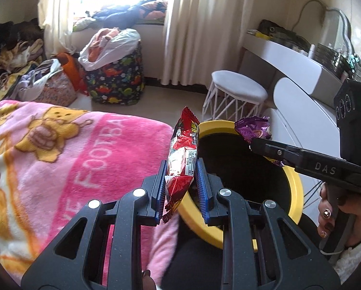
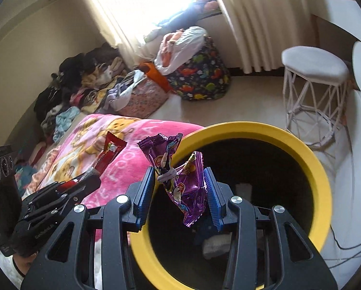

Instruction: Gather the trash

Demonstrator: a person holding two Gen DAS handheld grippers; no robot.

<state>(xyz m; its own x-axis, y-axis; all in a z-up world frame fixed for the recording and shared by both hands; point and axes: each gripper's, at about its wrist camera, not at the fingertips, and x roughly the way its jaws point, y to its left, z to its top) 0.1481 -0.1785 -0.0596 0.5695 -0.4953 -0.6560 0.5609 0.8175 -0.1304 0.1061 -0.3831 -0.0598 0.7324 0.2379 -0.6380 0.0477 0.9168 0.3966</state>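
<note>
Two wrappers, 1 yellow-rimmed bin (image 2: 322, 169).
L gripper (image 1: 180, 181) clamps red wrapper (image 1: 182, 154); R gripper (image 2: 180, 188) grips crinkled purple wrapper (image 2: 185, 188).

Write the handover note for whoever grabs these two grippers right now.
Left gripper: shut on the red wrapper, at the near rim of the yellow bin, over the pink blanket's edge.
Right gripper: shut on the purple wrapper, above the bin's mouth.
Done: both wrappers picked up.
Left: release purple into the bin, bring red fully over the opening, release it too.
</note>
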